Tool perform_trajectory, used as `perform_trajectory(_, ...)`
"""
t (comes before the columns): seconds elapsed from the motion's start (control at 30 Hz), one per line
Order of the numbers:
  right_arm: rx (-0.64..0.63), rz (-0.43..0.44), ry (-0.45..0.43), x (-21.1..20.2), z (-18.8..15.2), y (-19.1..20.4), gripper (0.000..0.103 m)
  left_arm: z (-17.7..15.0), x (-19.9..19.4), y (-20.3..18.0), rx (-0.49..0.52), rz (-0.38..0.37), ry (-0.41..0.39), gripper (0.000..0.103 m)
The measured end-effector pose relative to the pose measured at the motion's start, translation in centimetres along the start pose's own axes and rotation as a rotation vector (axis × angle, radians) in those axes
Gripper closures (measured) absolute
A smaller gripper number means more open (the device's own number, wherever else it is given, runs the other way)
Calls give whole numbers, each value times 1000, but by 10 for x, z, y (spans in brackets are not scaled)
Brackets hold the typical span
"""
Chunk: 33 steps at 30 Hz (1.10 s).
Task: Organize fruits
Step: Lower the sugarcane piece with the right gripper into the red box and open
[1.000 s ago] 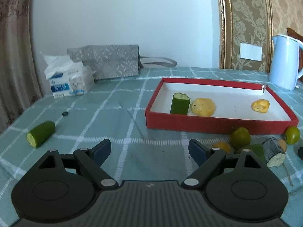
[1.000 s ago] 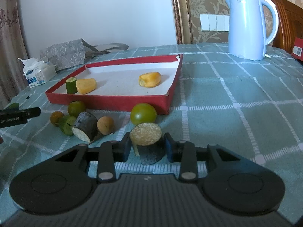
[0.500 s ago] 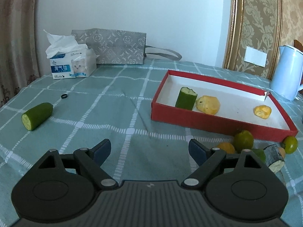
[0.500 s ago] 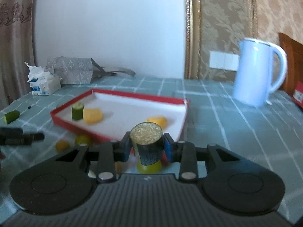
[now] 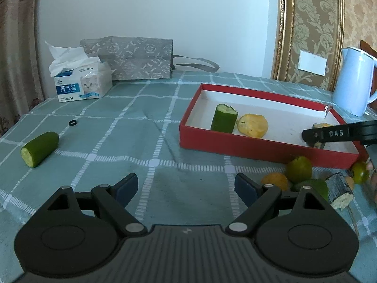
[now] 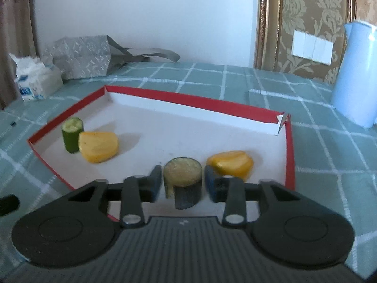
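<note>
Since my right gripper (image 6: 183, 182) has just been opening around the dark stump (image 6: 183, 179) inside the red tray (image 6: 289, 146), I should back straight out without nudging it, my left gripper (image 5: 186, 187) idling wide and empty.

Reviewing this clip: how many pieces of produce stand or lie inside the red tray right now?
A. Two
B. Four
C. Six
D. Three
B: the right wrist view shows a green cucumber chunk, two yellow pieces and a dark-skinned chunk within the red tray.

Your left wrist view looks across the table toward the red tray (image 5: 259, 143) from its near-left side; your right wrist view sits close above its near edge. Both share the tray (image 6: 289, 151).
</note>
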State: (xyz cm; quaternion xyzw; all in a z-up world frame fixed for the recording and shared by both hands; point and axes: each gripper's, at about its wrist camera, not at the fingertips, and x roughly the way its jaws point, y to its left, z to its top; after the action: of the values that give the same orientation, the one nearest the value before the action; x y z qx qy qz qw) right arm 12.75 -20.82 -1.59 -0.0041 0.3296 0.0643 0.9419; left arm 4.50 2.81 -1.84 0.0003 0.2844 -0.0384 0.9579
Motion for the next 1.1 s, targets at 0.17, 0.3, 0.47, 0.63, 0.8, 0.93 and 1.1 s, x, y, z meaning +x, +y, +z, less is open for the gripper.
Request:
perform_trajectory(0.17, 14, -49, -113, -40, -15, -3, 15, -1, -4, 0, 3, 0, -18, 14)
perform_trajectory(0.3, -70, -86, -199, -89, -40, 3, 9, -1, -8, 0, 6, 7, -40, 14)
perform_trajectory(0.47, -166, -383, -393, -133, -85, 12, 0, -2, -19, -8, 43, -46, -98, 14)
perform_trajectory(0.63, -128, -434, -458, -147, -92, 2, 0, -8, -30, -29, 158, -86, -166, 14)
perform_trajectory(0.8, -135, -441, -341, -128, -88, -1, 0, -13, -27, -51, 269, -82, -167, 14)
perform_trajectory(0.93, -113, -438, -350, -130, -86, -3, 0, -11, -21, -49, 247, -117, -132, 14)
perform_trajectory(1.1, -97, -435, -350, -133, -87, -5, 0, -8, -8, -52, 261, -160, -61, 14)
